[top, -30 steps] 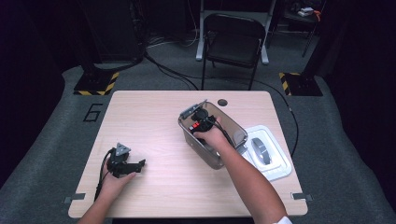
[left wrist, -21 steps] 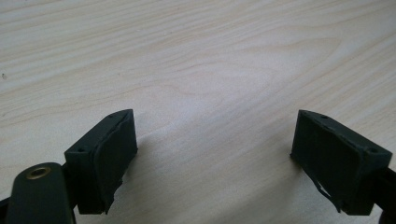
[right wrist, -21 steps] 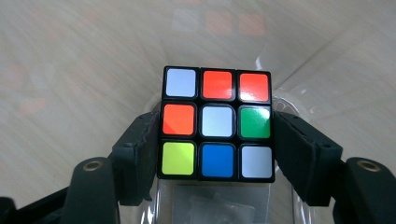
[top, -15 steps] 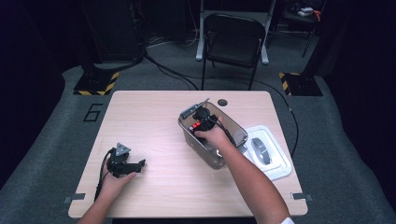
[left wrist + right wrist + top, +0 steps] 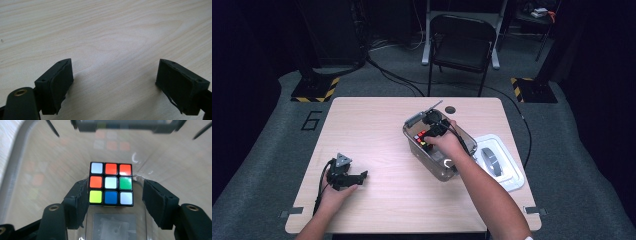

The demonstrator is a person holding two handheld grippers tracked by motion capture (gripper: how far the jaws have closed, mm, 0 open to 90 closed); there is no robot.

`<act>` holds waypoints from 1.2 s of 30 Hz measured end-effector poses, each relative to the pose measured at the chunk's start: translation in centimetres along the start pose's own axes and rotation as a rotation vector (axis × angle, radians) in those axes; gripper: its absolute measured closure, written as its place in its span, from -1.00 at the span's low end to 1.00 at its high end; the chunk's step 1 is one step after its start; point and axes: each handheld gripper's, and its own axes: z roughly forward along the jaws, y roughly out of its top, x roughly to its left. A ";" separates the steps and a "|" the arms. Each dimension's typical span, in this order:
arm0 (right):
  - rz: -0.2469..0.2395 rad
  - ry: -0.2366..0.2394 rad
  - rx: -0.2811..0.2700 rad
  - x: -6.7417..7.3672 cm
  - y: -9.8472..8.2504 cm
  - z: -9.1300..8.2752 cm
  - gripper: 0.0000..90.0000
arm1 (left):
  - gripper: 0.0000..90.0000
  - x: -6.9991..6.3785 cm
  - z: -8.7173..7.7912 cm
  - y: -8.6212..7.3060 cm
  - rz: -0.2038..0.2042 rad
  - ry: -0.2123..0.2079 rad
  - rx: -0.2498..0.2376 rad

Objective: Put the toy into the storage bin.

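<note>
My right gripper (image 5: 111,202), inside the clear bin (image 5: 462,137), has been closing around the puzzle cube (image 5: 111,184): left pad touching, gap at 3 o'clock. Left gripper (image 5: 115,85) rests wide open, holding nothing, on the table (image 5: 105,32).

cube (image 5: 111,183): my right gripper (image 5: 113,205) hides its lower sides
clear bin (image 5: 22,157): walls blurred, far rim cut off
my left gripper (image 5: 113,86): body cut off at the near edge
grey item (image 5: 492,161): too small to tell
</note>
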 end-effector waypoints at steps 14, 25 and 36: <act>-0.012 0.007 -0.066 -0.1 -0.2 -3.5 -0.19 | -0.69 0.0 0.0 0.0 -0.004 0.002 -0.002; -0.024 0.008 -0.082 -0.1 -0.9 -5.5 -0.22 | -0.69 0.0 0.0 0.0 -0.003 0.002 -0.003; -0.042 0.005 -0.107 -0.4 -1.9 -7.7 -0.21 | -0.69 0.0 0.0 0.0 -0.004 0.002 -0.003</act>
